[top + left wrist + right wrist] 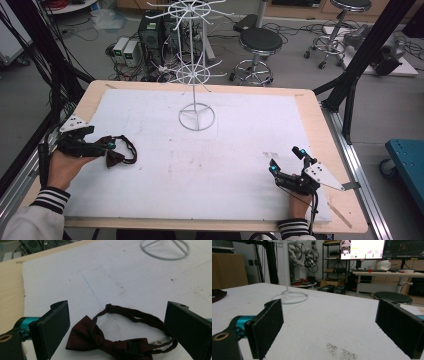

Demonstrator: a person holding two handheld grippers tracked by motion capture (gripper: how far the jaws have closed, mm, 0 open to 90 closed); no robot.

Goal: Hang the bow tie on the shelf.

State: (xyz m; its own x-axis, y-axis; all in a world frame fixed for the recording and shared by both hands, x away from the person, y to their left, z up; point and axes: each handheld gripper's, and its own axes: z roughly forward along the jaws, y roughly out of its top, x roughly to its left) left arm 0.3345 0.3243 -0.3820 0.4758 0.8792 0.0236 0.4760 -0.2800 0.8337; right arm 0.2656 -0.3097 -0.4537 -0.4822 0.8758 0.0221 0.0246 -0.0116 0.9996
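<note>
A dark maroon bow tie (pixel 100 340) with its looped strap (pixel 140 315) lies flat on the white mat at the left. My left gripper (pixel 116 148) is open, its two jaws standing either side of the bow tie (pixel 117 156) without closing on it. My right gripper (pixel 286 159) rests open near the mat's front right, nothing between its jaws. A white wire display stand (pixel 196 75) with hook arms rises at the back centre; its round base (pixel 165 250) lies beyond the bow tie and also appears as a ring (pixel 292 298) ahead of the right gripper.
The white mat (pixel 210 160) covers most of the wooden table (pixel 320 125). Behind the table stand stools (pixel 260 45), computer boxes and cables on the floor. A black frame post (pixel 360 60) rises at the right, and a blue cart (pixel 407 160) sits beside the table.
</note>
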